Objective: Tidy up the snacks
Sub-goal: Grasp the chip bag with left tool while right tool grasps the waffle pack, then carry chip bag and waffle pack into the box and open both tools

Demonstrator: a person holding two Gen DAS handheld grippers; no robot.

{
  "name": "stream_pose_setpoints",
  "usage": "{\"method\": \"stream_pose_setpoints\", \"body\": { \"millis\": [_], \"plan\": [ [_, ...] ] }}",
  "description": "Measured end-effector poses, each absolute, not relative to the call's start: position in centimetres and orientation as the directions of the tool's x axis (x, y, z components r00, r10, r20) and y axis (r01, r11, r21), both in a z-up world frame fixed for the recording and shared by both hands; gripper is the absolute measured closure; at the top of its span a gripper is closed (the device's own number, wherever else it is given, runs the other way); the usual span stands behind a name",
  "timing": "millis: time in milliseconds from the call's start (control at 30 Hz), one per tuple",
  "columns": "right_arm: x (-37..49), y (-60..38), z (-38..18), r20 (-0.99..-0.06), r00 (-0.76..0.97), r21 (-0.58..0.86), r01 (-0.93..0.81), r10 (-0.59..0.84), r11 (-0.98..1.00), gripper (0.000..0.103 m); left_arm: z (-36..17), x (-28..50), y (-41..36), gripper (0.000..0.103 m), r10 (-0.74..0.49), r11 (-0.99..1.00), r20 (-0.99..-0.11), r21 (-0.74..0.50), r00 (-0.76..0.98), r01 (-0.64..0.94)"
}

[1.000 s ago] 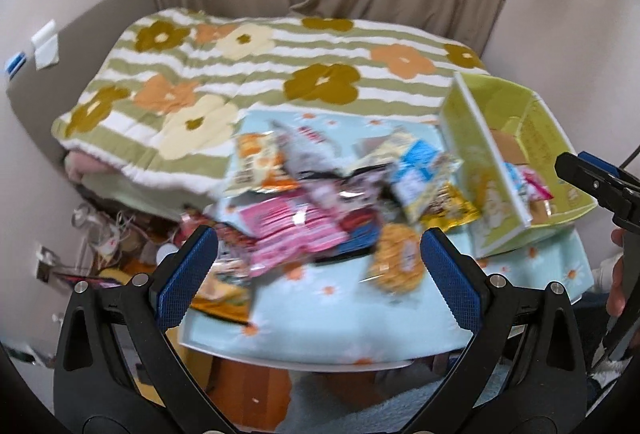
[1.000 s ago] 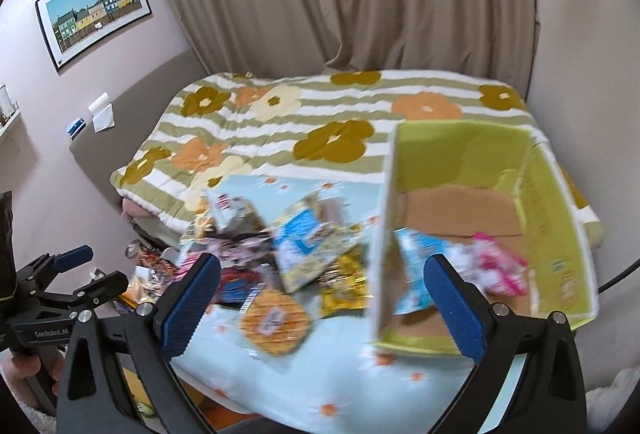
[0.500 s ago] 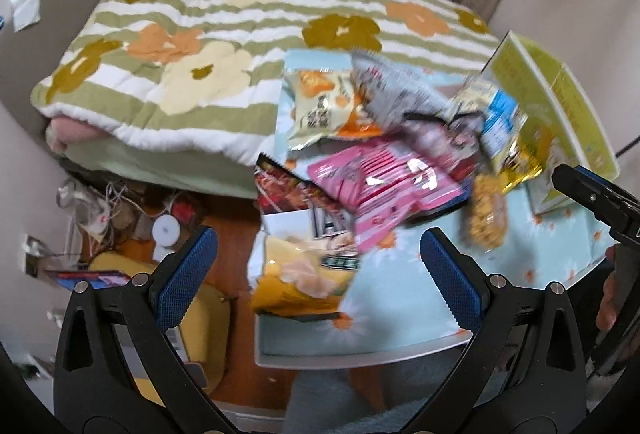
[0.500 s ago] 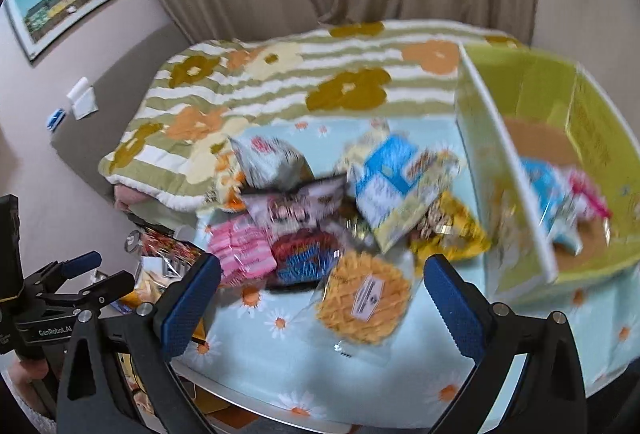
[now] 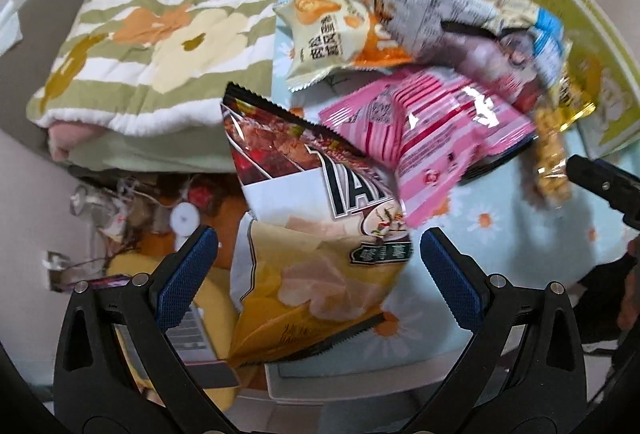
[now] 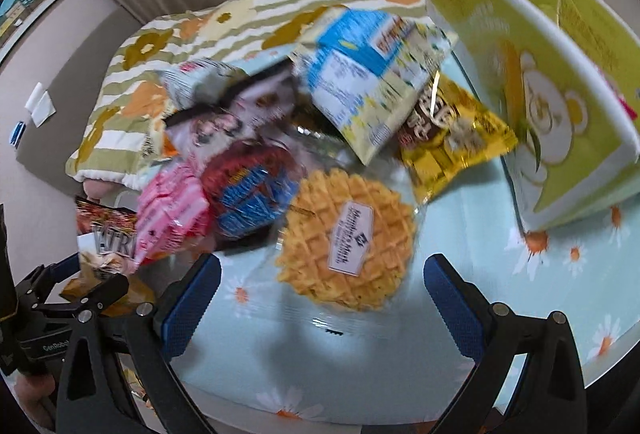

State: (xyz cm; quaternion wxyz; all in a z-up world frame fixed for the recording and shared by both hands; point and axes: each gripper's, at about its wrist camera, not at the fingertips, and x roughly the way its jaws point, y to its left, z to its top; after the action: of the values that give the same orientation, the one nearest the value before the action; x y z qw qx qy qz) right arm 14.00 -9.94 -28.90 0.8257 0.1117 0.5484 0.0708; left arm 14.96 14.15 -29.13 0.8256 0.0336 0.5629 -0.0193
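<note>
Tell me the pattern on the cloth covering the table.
Pale blue tablecloth scattered with white, orange-centred daisies; the right wrist view shows it best.

Ten snack packets are lying in one pile: one yellow chip bag [image 5: 312,290], one dark red bag [image 5: 304,170], one pink striped packet [image 5: 424,130], one cream packet [image 5: 328,30], one grey bag [image 5: 420,10], one blue-and-cream bag [image 6: 360,74], one gold packet [image 6: 452,142], one waffle [image 6: 348,238], one red-and-blue packet [image 6: 248,190], one pale pink packet [image 6: 232,118]; one green box [image 6: 552,82] is standing beside them
</note>
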Motion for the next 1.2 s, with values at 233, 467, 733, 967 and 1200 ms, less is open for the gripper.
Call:
{"method": "stream_pose_setpoints", "body": {
  "millis": [233, 467, 733, 967, 1200],
  "plan": [
    [14.3, -10.9, -30.6, -0.896, 0.357, 0.288, 0.013, 0.264, 0.958, 0.002, -30.4, 15.2, 13.1, 0.002, 0.064, 0.993, -0.934, 0.096, 0.352, 0.074],
    [15.3, -10.8, -31.7, -0.898, 0.338, 0.308, 0.026, 0.282, 0.951, 0.002, -30.8, 15.8, 13.8, 0.012, 0.079, 0.994, -0.934, 0.101, 0.35, 0.045],
    [16.0, -10.5, -32.3, -0.901, 0.328, 0.315, 0.044, 0.285, 0.948, 0.002, -30.4, 15.9, 13.3, 0.026, 0.069, 0.993, -0.931, 0.098, 0.358, 0.064],
    [16.4, -9.8, -33.0, -0.913, 0.314, 0.278, 0.011, 0.261, 0.96, 0.002, -29.3, 15.2, 13.4, 0.037, 0.056, 0.995, -0.928, 0.082, 0.369, 0.054],
    [16.5, -8.7, -32.7, -0.923, 0.319, 0.216, -0.026, 0.213, 0.976, 0.019, -28.7, 14.6, 13.6, 0.038, 0.039, 0.997, -0.926, 0.059, 0.376, 0.041]
  ]
}}
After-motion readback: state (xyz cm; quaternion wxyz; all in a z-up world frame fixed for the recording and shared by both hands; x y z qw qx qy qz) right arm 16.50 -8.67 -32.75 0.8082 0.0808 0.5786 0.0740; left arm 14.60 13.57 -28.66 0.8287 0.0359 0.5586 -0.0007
